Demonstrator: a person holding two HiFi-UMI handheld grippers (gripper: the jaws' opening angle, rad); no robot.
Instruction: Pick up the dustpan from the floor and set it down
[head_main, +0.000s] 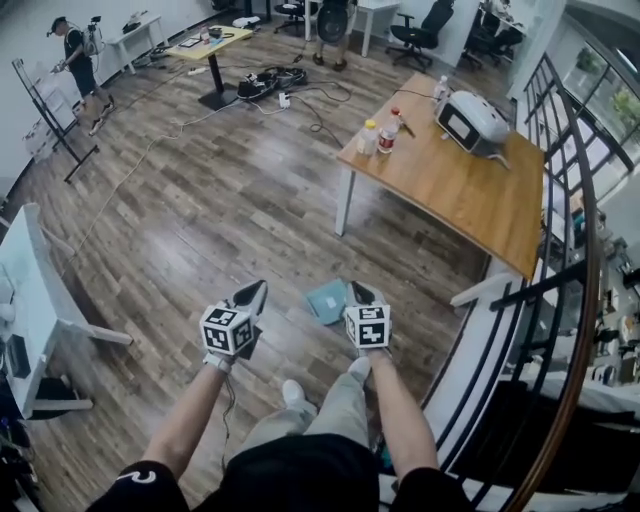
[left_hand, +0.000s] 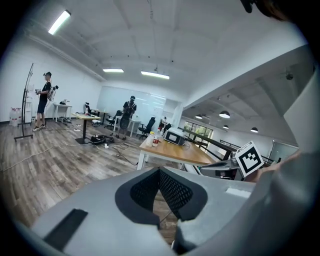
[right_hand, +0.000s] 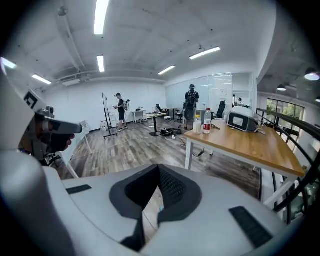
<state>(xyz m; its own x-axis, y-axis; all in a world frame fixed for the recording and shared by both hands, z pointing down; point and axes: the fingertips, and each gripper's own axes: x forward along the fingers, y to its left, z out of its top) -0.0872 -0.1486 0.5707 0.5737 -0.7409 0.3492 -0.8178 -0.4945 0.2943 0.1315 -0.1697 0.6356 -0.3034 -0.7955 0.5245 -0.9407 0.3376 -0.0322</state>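
Down on the floor (head_main: 200, 220), we judge the dustpan (head_main: 327, 300) light, stiff plastic, best pinched by its rim; left gripper (head_main: 252, 294) and right gripper (head_main: 359, 294) hover closed, empty.

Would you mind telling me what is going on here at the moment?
A person stands on the wood floor, holding a gripper out in front in each hand. A pale blue dustpan appears to lie flat on the floor just ahead of the person's feet. From the head view it sits between the left gripper and the right gripper. Neither one holds it: both have their jaws together with nothing between them. A wooden table stands off to the right.
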